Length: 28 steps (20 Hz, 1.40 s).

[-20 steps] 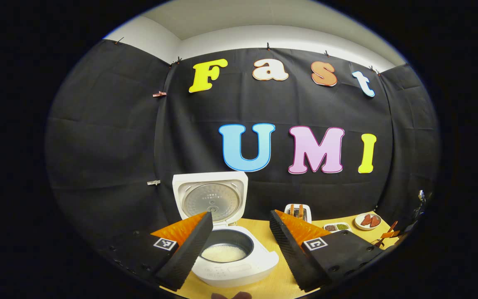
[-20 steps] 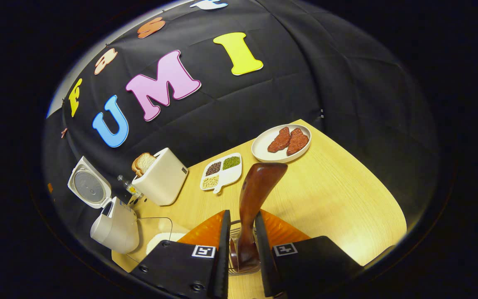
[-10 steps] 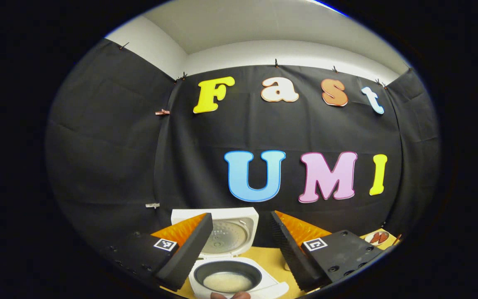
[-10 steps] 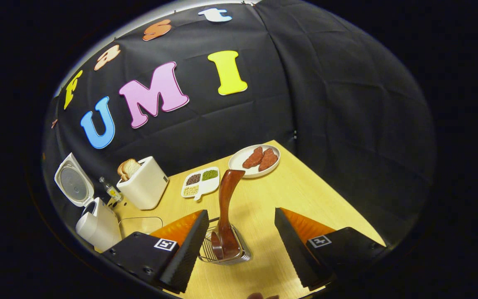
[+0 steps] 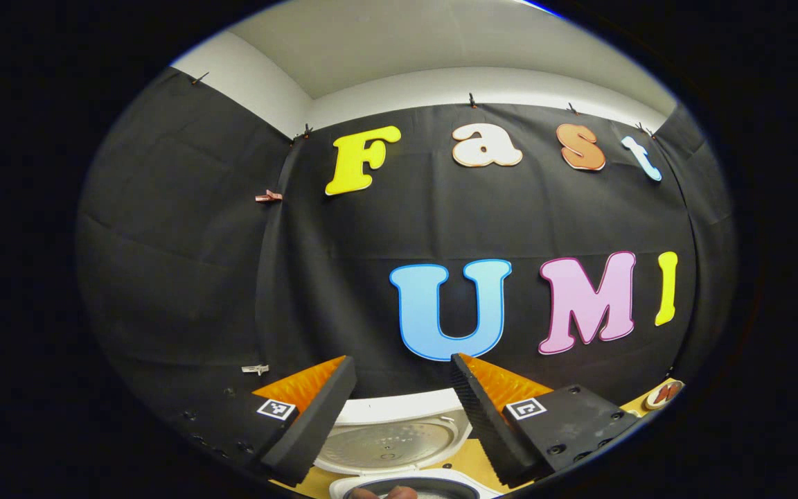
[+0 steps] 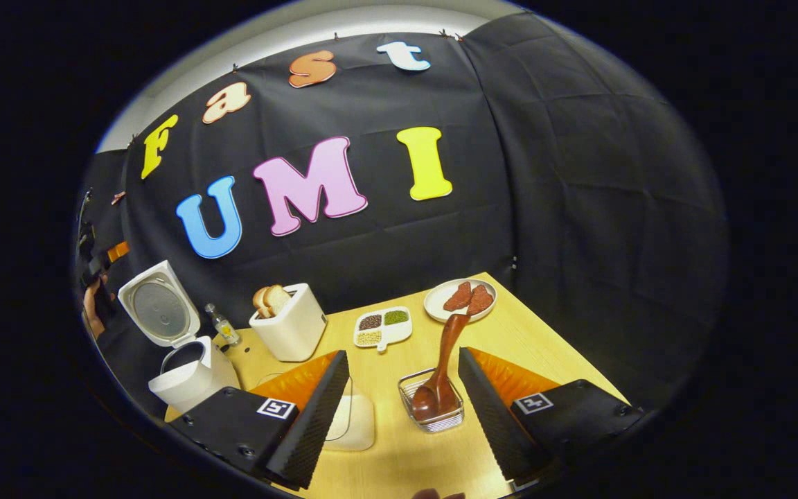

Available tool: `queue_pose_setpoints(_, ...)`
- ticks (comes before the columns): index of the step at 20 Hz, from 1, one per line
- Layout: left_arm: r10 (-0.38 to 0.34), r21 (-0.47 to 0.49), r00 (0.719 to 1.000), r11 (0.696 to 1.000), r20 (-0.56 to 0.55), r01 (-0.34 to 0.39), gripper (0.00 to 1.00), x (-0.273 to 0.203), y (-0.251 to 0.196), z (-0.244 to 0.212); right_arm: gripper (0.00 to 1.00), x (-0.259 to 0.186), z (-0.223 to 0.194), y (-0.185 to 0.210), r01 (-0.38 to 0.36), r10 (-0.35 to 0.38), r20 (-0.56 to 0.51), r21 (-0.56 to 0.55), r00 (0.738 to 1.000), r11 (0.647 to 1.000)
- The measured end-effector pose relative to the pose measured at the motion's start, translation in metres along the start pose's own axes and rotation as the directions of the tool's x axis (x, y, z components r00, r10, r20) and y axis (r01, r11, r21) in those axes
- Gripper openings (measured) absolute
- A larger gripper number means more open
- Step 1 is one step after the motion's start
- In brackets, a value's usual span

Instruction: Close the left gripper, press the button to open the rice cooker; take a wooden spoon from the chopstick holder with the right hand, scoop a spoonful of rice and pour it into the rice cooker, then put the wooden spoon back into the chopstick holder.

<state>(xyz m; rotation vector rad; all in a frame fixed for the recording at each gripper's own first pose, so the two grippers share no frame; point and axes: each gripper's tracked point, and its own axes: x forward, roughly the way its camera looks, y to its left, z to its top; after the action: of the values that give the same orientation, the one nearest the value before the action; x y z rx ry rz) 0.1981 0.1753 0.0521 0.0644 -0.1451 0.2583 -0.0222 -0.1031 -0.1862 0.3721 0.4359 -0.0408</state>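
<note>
The table (image 6: 544,346) is the landmark here, light wood, everything sits on it. On its far left corner is the cooker (image 6: 188,378), white, lid (image 6: 158,312) flipped up, so the button press looks done. In the left gripper view the lid's inner plate and a bit of the pot rim show low between the fingers. Right of the cooker toward the table's back edge: a toaster (image 6: 293,326) with bread in it, then a divided dish (image 6: 383,326) of grains, then a plate (image 6: 459,299) with reddish pieces. Near the table's front edge sits the wire holder (image 6: 433,410), and the spoon (image 6: 444,367) is standing in it, bowl down, handle leaning up and away. The right gripper (image 6: 404,405) is spread wide with the holder sitting in the gap between its fingers, touching nothing. The left gripper (image 5: 402,409) is spread wide too, empty, hanging over the cooker. With the spoon parked in the holder I'd say the job is basically finished, nothing left but backing off. Can't see rice in the pot from these angles.
</note>
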Motion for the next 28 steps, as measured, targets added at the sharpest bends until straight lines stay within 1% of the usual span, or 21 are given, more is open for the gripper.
queue_pose_setpoints(3,-0.006,0.018,1.000,1.000,-0.013,0.006,0.94,0.031,0.007,-0.018,0.98,-0.021,0.006,0.024,-0.004,0.004,0.021,-0.002,1.000,1.000)
queue_pose_setpoints(8,-0.008,0.029,0.999,1.000,-0.049,0.009,0.94,0.066,0.017,-0.047,0.98,-0.050,-0.005,0.055,0.001,-0.001,0.025,-0.010,1.000,1.000)
queue_pose_setpoints(10,0.000,0.035,0.997,0.999,-0.075,0.003,0.94,0.076,0.022,-0.059,0.98,-0.053,-0.018,0.058,0.011,-0.011,0.000,-0.024,1.000,1.000)
queue_pose_setpoints(13,0.014,0.027,0.990,1.000,-0.141,-0.010,0.94,0.079,0.025,-0.080,0.98,-0.052,-0.023,0.064,0.012,-0.012,-0.020,0.000,1.000,1.000)
queue_pose_setpoints(14,0.011,0.031,0.990,1.000,-0.140,-0.007,0.98,0.079,0.025,-0.079,0.99,-0.051,-0.022,0.066,0.008,-0.008,-0.019,0.003,1.000,1.000)
queue_pose_setpoints(15,0.010,0.035,0.988,0.999,-0.154,-0.005,0.99,0.078,0.023,-0.080,0.98,-0.050,-0.020,0.067,0.006,-0.006,-0.015,-0.001,1.000,1.000)
queue_pose_setpoints(16,0.012,0.025,0.986,1.000,-0.164,-0.008,0.97,0.073,0.024,-0.079,0.98,-0.049,-0.018,0.069,-0.001,0.001,-0.014,-0.007,1.000,1.000)
queue_pose_setpoints(19,0.012,-0.002,0.980,1.000,-0.197,-0.013,0.98,0.055,0.017,-0.082,0.98,-0.045,-0.012,0.073,-0.027,0.027,-0.010,-0.019,1.000,0.999)
queue_pose_setpoints(22,0.012,-0.011,0.971,1.000,-0.239,-0.016,0.99,0.023,0.007,-0.084,0.98,-0.042,-0.010,0.071,-0.050,0.050,-0.014,-0.011,0.999,0.999)
queue_pose_setpoints(24,0.008,-0.020,0.961,1.000,-0.277,-0.014,0.98,0.000,-0.002,-0.089,0.98,-0.042,-0.008,0.072,-0.059,0.059,-0.015,-0.005,0.998,0.998)
queue_pose_setpoints(28,0.018,-0.029,0.929,0.999,-0.370,-0.031,0.99,-0.044,-0.019,-0.107,0.98,-0.043,-0.011,0.059,-0.079,0.078,-0.039,-0.009,0.996,0.997)
